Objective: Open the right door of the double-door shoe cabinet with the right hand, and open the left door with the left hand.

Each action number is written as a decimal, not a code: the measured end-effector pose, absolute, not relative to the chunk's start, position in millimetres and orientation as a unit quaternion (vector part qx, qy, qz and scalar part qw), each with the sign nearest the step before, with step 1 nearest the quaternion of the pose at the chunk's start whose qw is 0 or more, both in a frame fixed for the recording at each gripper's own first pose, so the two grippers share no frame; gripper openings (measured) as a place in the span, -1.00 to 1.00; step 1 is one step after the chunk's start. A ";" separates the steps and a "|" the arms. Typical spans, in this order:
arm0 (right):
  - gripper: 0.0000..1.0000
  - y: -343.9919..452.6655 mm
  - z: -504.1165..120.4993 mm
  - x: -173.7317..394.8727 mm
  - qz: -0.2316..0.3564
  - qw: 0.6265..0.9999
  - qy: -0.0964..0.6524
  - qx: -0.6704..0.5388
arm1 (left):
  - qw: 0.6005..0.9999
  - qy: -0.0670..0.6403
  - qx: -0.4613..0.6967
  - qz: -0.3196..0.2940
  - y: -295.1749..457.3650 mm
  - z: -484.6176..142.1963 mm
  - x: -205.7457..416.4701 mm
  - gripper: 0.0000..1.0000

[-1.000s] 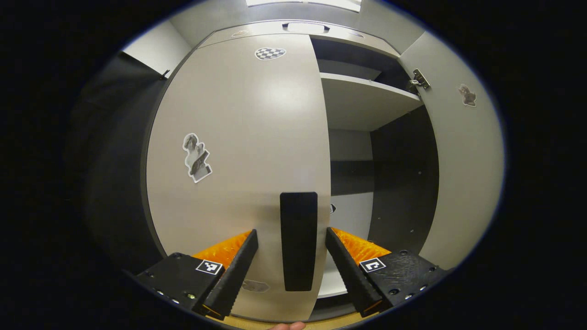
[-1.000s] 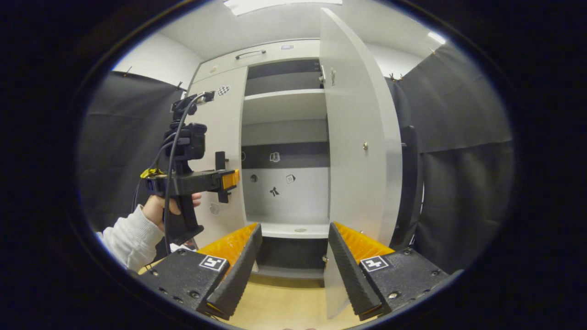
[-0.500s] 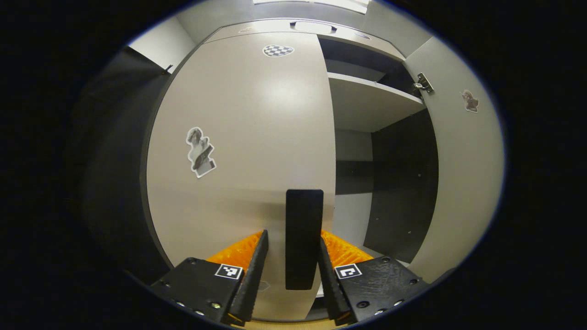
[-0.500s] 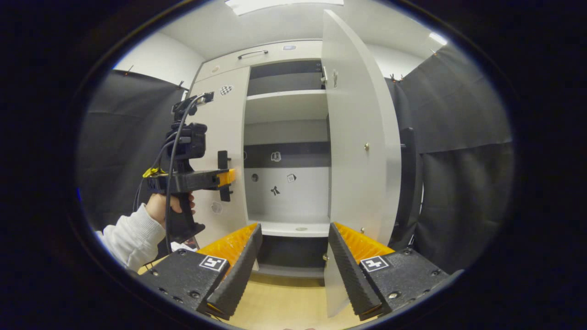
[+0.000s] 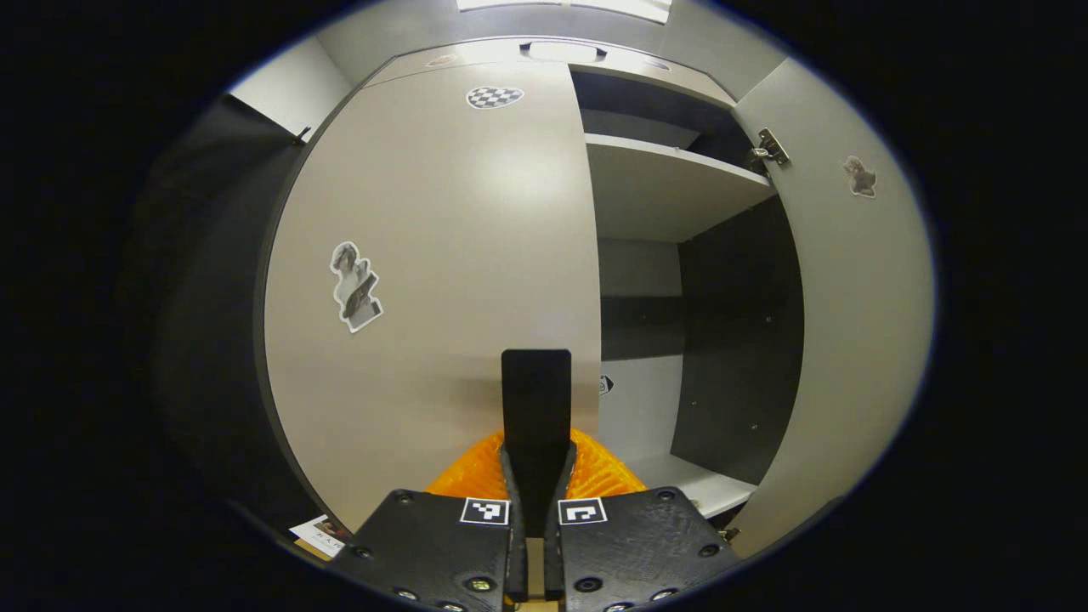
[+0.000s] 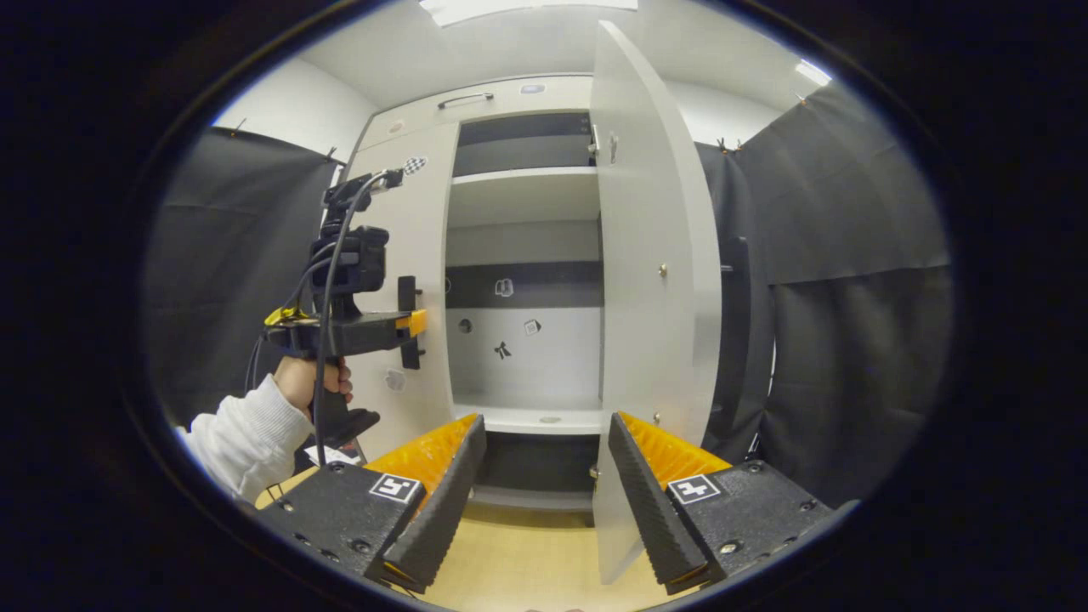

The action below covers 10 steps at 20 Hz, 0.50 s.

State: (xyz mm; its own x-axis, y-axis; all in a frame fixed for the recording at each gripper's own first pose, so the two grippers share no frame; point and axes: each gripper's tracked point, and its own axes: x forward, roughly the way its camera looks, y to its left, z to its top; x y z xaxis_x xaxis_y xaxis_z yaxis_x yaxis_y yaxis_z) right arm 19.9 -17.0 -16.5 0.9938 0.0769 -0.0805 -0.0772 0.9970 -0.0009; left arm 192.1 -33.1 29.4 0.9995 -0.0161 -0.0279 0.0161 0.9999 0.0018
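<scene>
The pale shoe cabinet fills the left gripper view. Its left door [image 5: 442,255] looks closed and carries stickers and a black vertical handle [image 5: 535,391]. My left gripper [image 5: 537,455] is shut on the lower part of that handle, both fingers pressing its sides. The right door [image 5: 850,323] stands swung open, baring the shelves [image 5: 663,183]. In the right gripper view my right gripper [image 6: 544,435] is open and empty, well back from the cabinet, facing the open right door [image 6: 654,280]. The left gripper [image 6: 408,325] shows there too, held by a hand at the left door's handle [image 6: 407,293].
Black cloth walls [image 6: 850,297] flank the cabinet on both sides. A top drawer with a handle [image 6: 466,99] sits above the doors. The floor [image 6: 527,561] is light wood. A white sleeve [image 6: 242,438] reaches in from the lower left.
My left gripper's fingers have closed from wide open onto the left door's handle. The right gripper has stayed open and nearly still; the right door remains open.
</scene>
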 end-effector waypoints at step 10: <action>0.82 -15.1 -22.1 10.5 0.029 0.999 0.043 0.015 | 1.000 0.019 0.013 -0.017 -22.6 37.0 139.3 -0.86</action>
